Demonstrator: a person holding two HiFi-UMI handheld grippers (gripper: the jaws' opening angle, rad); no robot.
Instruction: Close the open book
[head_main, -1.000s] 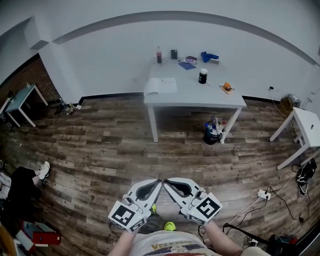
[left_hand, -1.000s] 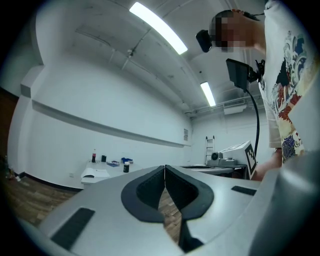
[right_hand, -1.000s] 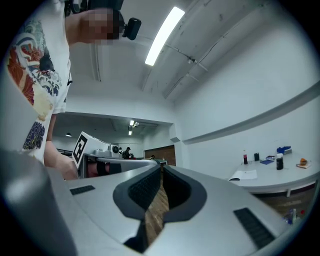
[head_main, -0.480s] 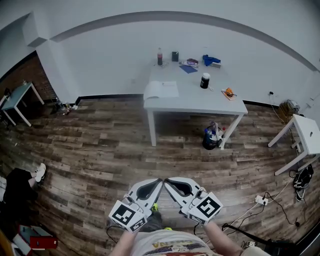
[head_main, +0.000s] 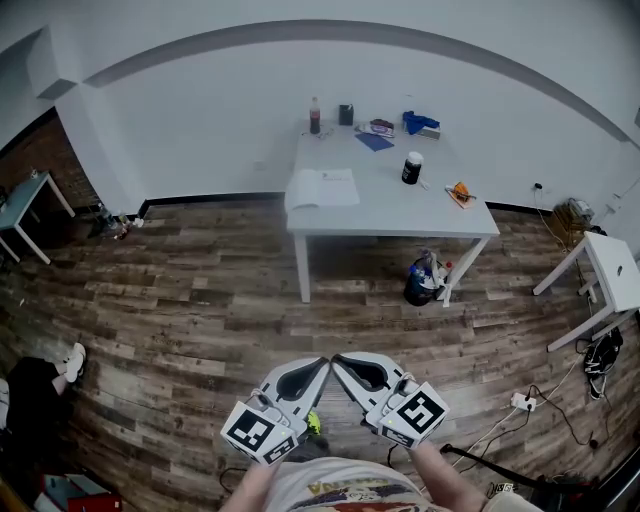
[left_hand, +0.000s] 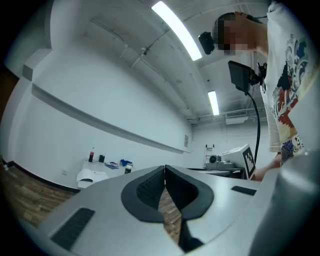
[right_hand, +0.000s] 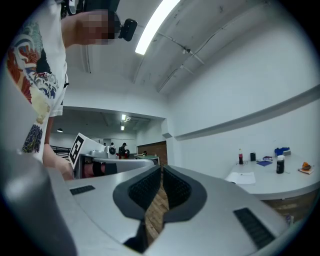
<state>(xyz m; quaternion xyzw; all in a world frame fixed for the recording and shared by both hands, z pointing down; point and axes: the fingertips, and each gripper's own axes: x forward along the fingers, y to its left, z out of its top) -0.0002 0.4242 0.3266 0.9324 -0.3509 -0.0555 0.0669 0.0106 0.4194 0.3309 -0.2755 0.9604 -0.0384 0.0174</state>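
1. White desk (head_main: 400, 205) stands across the wood floor (head_main: 180, 300), well apart from you. The open book (head_main: 322, 188) lies at its front left corner, pages up.
2. I think no part of the job is done yet. The book lies open, and you are not near it.
3. Your left gripper (head_main: 318, 368) is squeezed tight with nothing in it. Your right gripper (head_main: 340, 366) is squeezed tight too and holds nothing. Their tips touch each other, low in front of your body.
4. What is left: walk to the desk, reach the book, and fold one half over the other.
5. The head view shows the desk top from above, with a bottle (head_main: 314, 115) at the back edge and a dark can (head_main: 410, 167) near the middle. It also shows all the floor between you and the desk. The gripper views see the desk only from the side, small and far.
6. The gripper views show each pair of pads pressed together up close. They also show the long ceiling light (left_hand: 176, 29), which the head view misses.
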